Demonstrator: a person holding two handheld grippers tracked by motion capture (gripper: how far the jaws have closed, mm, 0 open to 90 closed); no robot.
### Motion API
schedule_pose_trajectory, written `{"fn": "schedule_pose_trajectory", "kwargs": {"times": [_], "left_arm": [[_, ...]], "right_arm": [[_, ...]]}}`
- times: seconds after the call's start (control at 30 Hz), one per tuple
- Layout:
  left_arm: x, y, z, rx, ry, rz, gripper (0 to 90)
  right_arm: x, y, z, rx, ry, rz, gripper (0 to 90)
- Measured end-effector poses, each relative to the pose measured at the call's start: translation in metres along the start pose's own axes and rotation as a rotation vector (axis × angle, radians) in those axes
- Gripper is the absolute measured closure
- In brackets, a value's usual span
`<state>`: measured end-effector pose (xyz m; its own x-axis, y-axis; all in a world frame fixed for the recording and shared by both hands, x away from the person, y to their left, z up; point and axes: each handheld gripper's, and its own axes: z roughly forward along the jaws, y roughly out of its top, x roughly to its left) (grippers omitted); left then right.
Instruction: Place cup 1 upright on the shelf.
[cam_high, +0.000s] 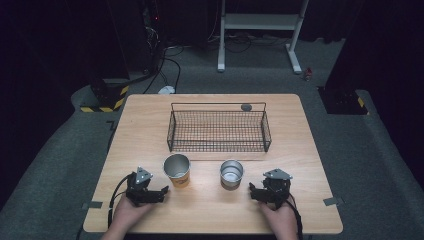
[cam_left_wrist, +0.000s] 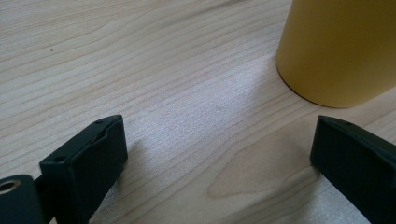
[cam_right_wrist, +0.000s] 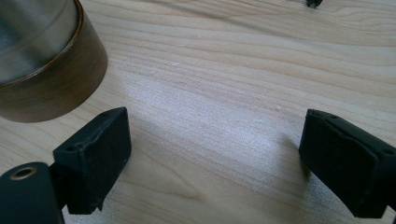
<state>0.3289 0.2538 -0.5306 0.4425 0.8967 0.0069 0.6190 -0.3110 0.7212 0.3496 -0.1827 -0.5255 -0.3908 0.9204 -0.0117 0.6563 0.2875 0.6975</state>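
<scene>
High view: yellow cup (cam_high: 177, 170) and metal cup (cam_high: 231, 173) stand upright on the desk (cam_high: 150, 125); any printing is unreadable. Left claw (cam_high: 159, 192) and right claw (cam_high: 253, 191) gape, empty, beside them.

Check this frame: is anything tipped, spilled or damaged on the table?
Nothing stands out. The yellow cup and the metal cup stand upright in front of the wire basket, with no spill showing on the table.

Each black tool, left (cam_high: 163, 192) and right (cam_high: 253, 190), is wearing a grey triangular plate, trailing a black cable; sleeves seemingly absent.
</scene>
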Motion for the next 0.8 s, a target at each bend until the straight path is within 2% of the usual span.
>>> {"fn": "schedule_pose_trajectory", "kwargs": {"times": [0.8], "left_arm": [[-0.0008,-0.0011,-0.0014,-0.001,0.008,-0.012,5.5]], "right_arm": [[0.0007,-0.0015,-0.0014,-0.001,-0.004,0.000,9.1]]}}
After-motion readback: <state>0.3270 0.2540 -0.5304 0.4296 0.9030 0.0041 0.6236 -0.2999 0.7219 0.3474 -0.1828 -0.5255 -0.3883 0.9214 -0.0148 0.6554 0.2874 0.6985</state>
